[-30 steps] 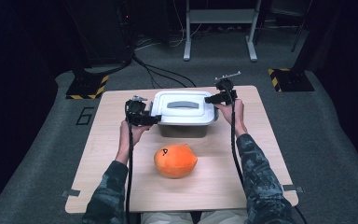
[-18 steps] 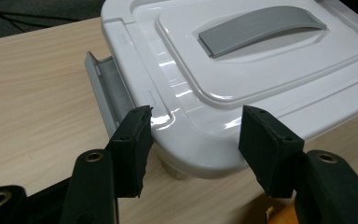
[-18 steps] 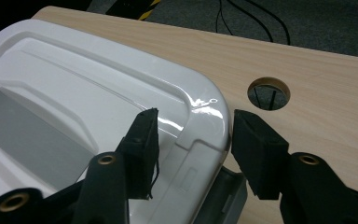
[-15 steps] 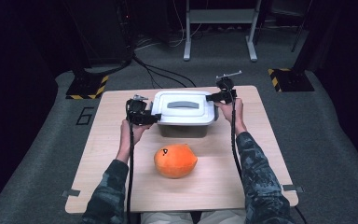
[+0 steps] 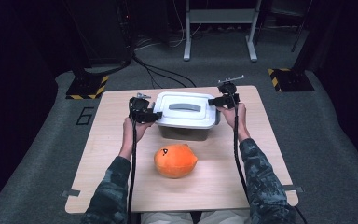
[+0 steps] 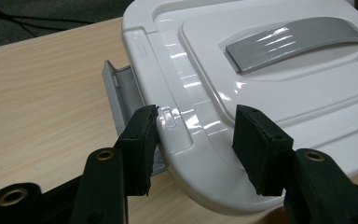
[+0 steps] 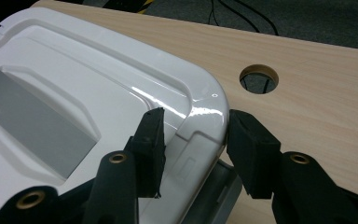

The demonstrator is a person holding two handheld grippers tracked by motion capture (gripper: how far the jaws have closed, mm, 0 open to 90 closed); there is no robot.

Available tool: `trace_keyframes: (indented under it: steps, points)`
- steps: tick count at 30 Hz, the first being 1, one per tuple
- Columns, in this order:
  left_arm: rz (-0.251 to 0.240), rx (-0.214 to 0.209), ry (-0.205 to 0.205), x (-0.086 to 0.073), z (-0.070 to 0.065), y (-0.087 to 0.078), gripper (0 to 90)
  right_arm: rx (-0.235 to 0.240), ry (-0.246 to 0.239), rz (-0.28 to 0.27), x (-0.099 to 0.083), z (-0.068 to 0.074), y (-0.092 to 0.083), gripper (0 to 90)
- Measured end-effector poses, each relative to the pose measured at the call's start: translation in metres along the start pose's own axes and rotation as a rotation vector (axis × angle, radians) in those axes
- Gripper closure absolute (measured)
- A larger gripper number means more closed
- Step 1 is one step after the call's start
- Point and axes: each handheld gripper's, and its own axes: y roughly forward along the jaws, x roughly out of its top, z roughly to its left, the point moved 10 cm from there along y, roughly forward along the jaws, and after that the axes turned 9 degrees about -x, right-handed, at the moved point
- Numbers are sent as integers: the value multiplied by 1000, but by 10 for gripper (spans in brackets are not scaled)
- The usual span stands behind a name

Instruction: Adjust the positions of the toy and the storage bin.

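A white box lid [image 5: 186, 112] with a grey handle [image 5: 185, 107] covers a box at the back middle of the table. My left gripper [image 5: 154, 115] is at its left end. In the left gripper view the left gripper [image 6: 196, 116] straddles the lid [image 6: 270, 88] rim, one pad by the grey latch [image 6: 116, 93], and its jaws have just been closing. My right gripper [image 5: 213, 101] is at the right end. In the right gripper view the right gripper [image 7: 196, 116] has closed on the lid [image 7: 98, 79] corner, pads on both sides.
An orange plush toy [image 5: 175, 160] lies in front of the box, between the person's forearms. The wooden table [image 5: 261, 140] has a round cable hole [image 7: 258, 78] near the right gripper. Dark floor, cables and stand legs lie beyond the far edge.
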Motion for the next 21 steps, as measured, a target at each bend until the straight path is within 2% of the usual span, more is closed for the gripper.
trace_keyframes:
  steps: [9,10,16,21]
  points:
    - [-12,18,10,8,2,7,527,-29,-4,-5,-9,-1,-10,548]
    - [-17,22,3,9,2,9,531,-33,7,-4,-11,0,-11,546]
    - [-22,15,5,13,2,14,546,-61,12,-8,-21,0,-22,535]
    - [-16,10,8,14,3,15,546,-62,12,-12,-29,2,-30,519]
